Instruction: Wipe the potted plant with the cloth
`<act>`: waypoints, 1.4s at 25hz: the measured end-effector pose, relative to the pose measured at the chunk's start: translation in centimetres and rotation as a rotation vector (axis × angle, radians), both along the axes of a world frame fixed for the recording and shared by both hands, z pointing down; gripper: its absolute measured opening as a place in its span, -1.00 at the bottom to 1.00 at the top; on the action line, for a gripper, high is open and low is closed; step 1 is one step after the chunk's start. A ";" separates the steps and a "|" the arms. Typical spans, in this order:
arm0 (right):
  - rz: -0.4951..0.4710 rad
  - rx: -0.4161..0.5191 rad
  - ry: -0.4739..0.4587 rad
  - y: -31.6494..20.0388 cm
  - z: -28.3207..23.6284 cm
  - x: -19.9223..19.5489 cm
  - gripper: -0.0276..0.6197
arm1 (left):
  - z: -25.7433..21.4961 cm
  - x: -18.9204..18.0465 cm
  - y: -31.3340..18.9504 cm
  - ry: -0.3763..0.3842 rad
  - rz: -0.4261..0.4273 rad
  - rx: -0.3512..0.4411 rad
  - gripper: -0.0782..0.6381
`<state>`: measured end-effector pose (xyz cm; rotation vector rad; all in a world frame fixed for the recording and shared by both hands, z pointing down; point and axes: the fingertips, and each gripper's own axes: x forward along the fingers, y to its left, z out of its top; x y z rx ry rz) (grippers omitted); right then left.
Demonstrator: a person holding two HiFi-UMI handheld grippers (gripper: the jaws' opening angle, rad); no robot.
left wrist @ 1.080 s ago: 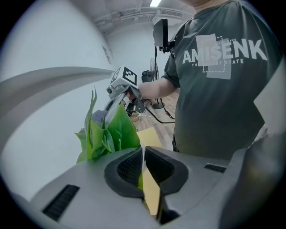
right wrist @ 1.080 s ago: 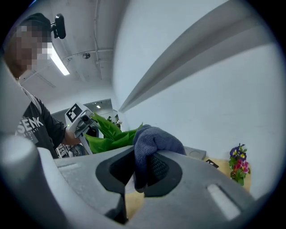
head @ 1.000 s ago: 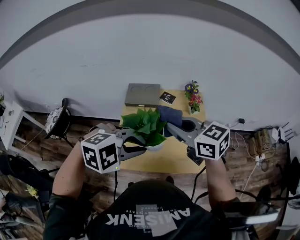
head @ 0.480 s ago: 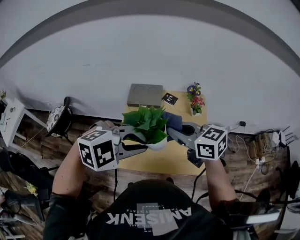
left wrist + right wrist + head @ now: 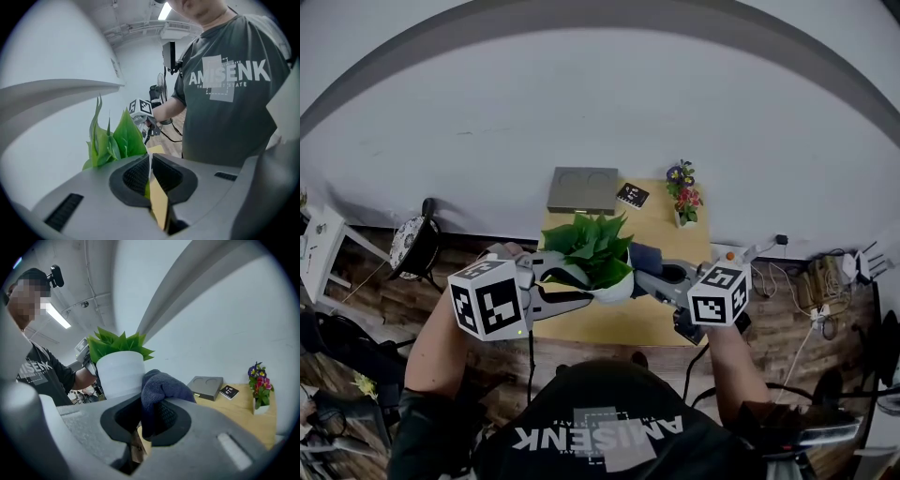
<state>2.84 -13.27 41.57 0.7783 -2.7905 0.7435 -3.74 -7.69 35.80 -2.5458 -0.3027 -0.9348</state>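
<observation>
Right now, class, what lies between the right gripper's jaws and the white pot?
The dark blue cloth, pinched in the right gripper, bunches up right beside the white pot; the right gripper view shows it.

Gripping left claw [image 5: 577, 284] in left hand [image 5: 508, 255], out in front, tilted down and inward. Jaws almost together, pinching the rim of the potted plant [image 5: 591, 251], pot off the desk [image 5: 652, 323]. Gripping right claw [image 5: 645, 274] close to level, pointed inward from the right side. Jaws clamped on bunched cloth [image 5: 158, 385], which bulges out above the pads. Left forearm [image 5: 441, 342] and right forearm [image 5: 733, 361] bare, elbows bent, both reaching forward with claw tips near each other.
</observation>
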 end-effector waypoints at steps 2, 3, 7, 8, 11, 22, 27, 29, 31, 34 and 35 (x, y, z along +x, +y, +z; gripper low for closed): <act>0.004 -0.024 -0.004 0.3 0.7 0.0 -0.80 | 0.0 -0.1 0.0 0.009 0.011 -0.018 -0.72; 0.006 -0.035 -0.004 0.4 1.1 0.1 -0.80 | 0.1 -0.2 0.0 0.007 0.013 -0.018 -0.72; 0.022 -0.072 -0.008 0.9 2.3 0.6 -0.80 | 0.2 -0.1 -0.1 0.017 0.023 -0.038 -0.72; 0.032 -0.077 -0.015 0.8 2.3 1.0 -0.80 | 0.0 -0.1 0.1 0.028 0.031 -0.058 -0.72; 0.056 -0.061 -0.063 -0.5 0.9 1.9 -0.80 | -0.8 0.2 1.2 0.075 0.075 -0.153 -0.73; -0.108 0.016 -0.166 -3.4 -4.1 0.2 -0.80 | -1.6 0.2 1.1 0.077 0.060 -0.154 -0.73; -0.245 0.027 -0.196 -3.2 -4.1 -1.5 -0.80 | -1.7 0.3 1.2 0.071 0.029 -0.188 -0.73; -0.301 0.056 -0.211 -2.8 -4.4 -1.9 -0.80 | -1.6 0.4 1.5 0.071 0.018 -0.210 -0.73; -0.348 0.067 -0.235 -2.6 -4.6 -1.9 -0.80 | -1.6 0.4 1.5 0.068 0.002 -0.216 -0.73; -0.407 0.060 -0.287 -2.3 -4.8 -1.6 -0.80 | -1.3 0.4 1.2 0.067 -0.026 -0.217 -0.73; -0.416 0.055 -0.304 -2.3 -4.8 -1.6 -0.80 | -1.2 0.4 1.1 0.069 -0.037 -0.216 -0.72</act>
